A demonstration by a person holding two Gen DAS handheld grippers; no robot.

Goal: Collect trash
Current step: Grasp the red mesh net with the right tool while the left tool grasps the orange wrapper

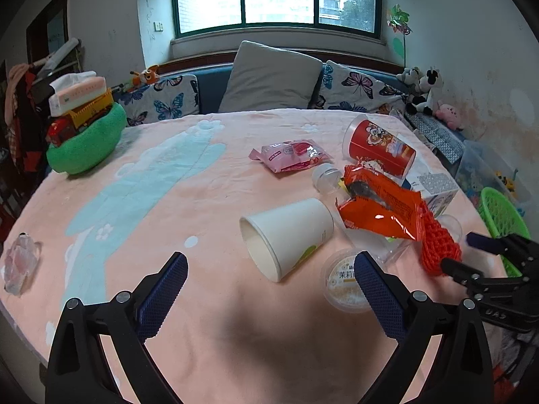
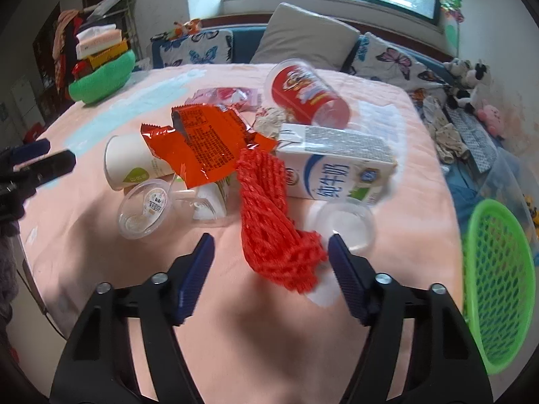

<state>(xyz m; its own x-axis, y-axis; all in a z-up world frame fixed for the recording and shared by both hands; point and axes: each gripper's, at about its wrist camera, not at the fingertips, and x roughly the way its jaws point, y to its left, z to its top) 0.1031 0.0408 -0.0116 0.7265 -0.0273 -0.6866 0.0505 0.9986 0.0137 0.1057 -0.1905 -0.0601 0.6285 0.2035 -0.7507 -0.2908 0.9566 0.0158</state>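
Red net (image 2: 273, 222) between open right claw (image 2: 271, 262), carton (image 2: 337, 168) partly hidden

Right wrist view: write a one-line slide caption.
Open right gripper poised around red foam netting amid a milk carton, orange wrapper and cups, green basket waiting alongside.

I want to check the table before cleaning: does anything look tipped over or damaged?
Yes. The white paper cup and the red cylindrical snack can lie on their sides on the pink blanket. The orange foil snack bag is torn open.
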